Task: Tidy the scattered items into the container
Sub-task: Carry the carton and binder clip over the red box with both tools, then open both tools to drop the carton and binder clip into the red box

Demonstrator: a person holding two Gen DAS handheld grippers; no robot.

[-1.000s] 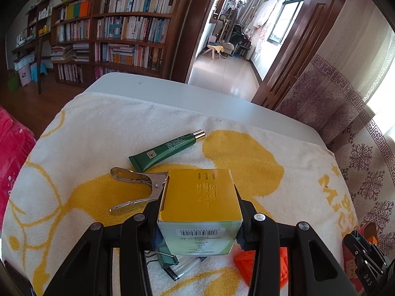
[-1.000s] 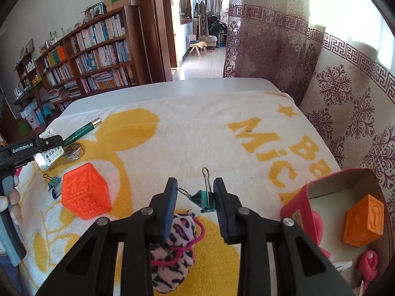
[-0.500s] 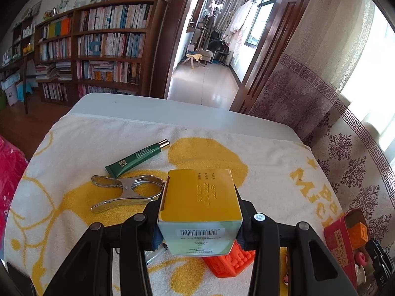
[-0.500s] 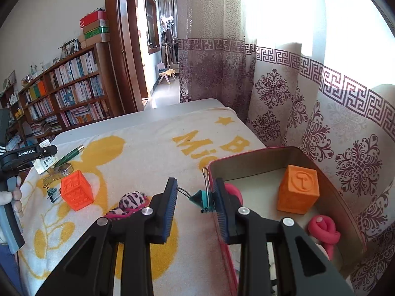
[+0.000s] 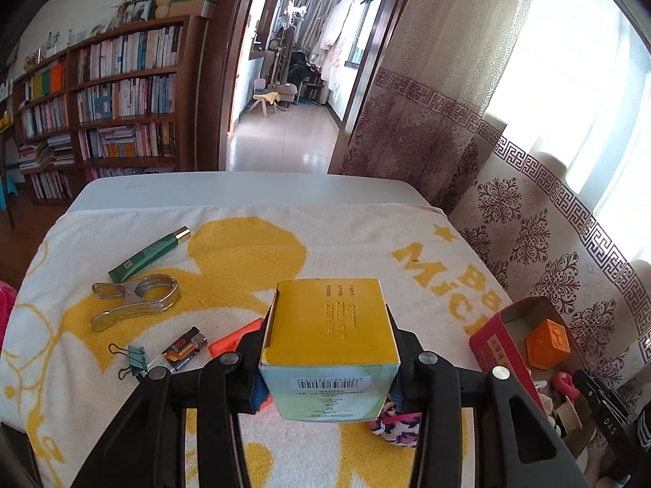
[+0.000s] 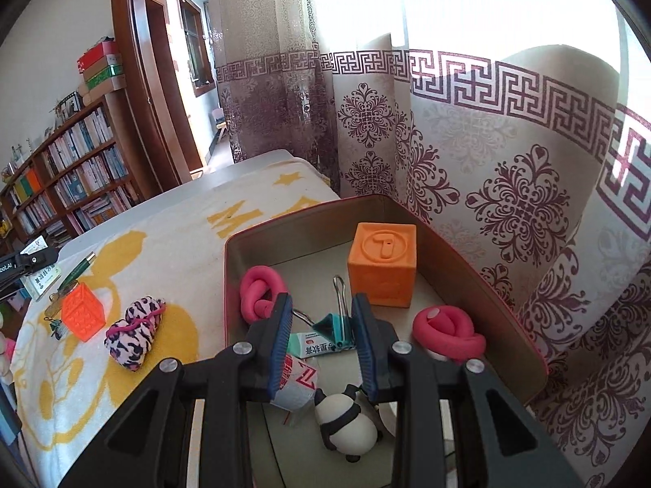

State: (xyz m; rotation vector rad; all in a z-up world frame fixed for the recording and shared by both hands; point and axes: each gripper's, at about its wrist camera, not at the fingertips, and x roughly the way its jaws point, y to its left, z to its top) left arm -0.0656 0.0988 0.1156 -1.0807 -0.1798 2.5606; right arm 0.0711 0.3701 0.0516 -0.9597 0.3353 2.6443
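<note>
My left gripper is shut on a yellow-topped carton with a barcode, held above the yellow-and-white towel. The red container lies to its right, at the towel's edge. My right gripper hangs over the open container, shut on a teal binder clip whose wire handles stick out forward and to the left. On the towel lie a green tube, a metal clamp, a green binder clip, a battery, an orange textured cube and a leopard-print fabric piece.
Inside the container are an orange cube, two pink coils, a panda toy and a small packet. A patterned curtain hangs close behind it. Bookshelves stand beyond the table's far edge.
Both grippers have swung to the right. The right one carried the teal clip from above the towel to over the container. The left one lifted the carton, and the container has come into its view.
</note>
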